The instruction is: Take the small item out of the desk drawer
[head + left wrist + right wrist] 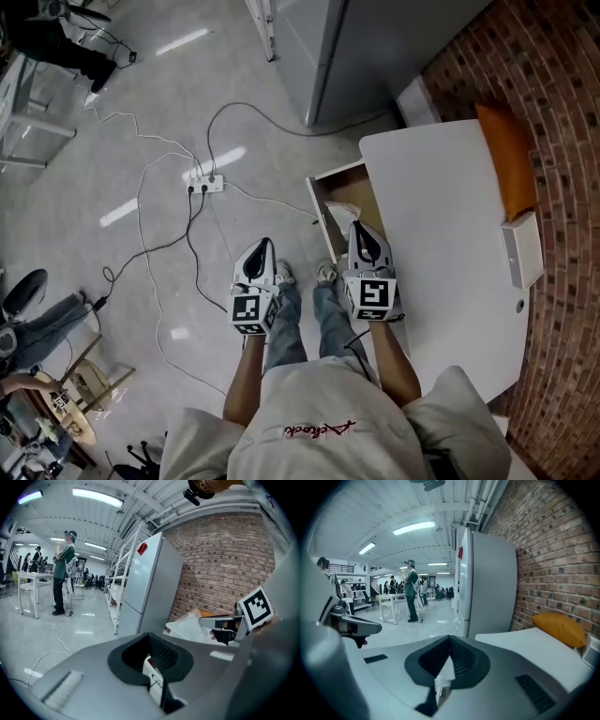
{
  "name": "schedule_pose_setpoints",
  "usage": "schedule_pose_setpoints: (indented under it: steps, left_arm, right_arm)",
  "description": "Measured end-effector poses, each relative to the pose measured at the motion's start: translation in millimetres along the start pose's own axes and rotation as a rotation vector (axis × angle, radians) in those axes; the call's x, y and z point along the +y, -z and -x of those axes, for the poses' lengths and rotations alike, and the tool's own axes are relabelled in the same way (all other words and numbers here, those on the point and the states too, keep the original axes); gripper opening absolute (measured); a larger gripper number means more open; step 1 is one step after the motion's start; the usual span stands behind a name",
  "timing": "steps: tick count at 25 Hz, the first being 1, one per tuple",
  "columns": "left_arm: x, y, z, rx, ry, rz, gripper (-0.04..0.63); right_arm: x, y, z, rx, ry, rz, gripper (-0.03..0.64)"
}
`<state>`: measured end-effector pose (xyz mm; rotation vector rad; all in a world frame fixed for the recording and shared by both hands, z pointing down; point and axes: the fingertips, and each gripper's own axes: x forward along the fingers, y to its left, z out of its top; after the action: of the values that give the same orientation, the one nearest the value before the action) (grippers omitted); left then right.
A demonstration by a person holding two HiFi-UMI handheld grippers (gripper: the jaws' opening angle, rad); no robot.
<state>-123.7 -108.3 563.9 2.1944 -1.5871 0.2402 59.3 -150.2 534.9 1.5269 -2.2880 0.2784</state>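
The right gripper [360,231] hangs over the open drawer [337,172] with its 2 jaws drawn together. Only a thin slit shows between the pads, and nothing is clamped there. The left gripper [263,246] is likewise pinched to a slit and empty, held out over the floor, well apart from the drawer. The small item looks to be the pale crinkled packet [336,212] lying inside the drawer, just left of the right gripper's tip. The drawer juts from the white desk [450,281], which also carries an orange cushion [508,155].

Likely trouble: lowered with its jaws together, the right gripper would only push the packet deeper. The crinkly film could also slip from a shallow pinch, or the jaws could knock the drawer wall.

Red script on the person's shirt [319,429] is too small to read, and each gripper's cube shows only square markers.
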Motion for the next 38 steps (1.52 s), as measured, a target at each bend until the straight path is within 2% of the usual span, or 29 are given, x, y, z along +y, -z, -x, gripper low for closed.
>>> schedule_pose_setpoints:
  steps: [9,17,32,38]
  left_arm:
    - [-3.2,-74.2,9.6,-0.107,-0.012,-0.028,0.009]
    - [-10.2,-119.7,28.3,-0.188,-0.009,-0.1,0.009]
    - [-21.1,-186.6,62.6,-0.336,-0.031,-0.205,0.009]
    - [-25.4,-213.2,69.0,-0.396,-0.035,-0.217,0.009]
  right_arm:
    - [-6.7,-63.4,10.7,-0.1,0.003,0.026,0.012]
    - [-13.1,-107.1,35.1,-0.187,0.018,0.036,0.011]
    - [-26.6,-158.0,76.4,-0.324,0.048,0.057,0.012]
    - [-31.2,-175.3,86.1,-0.367,0.058,0.069,0.012]
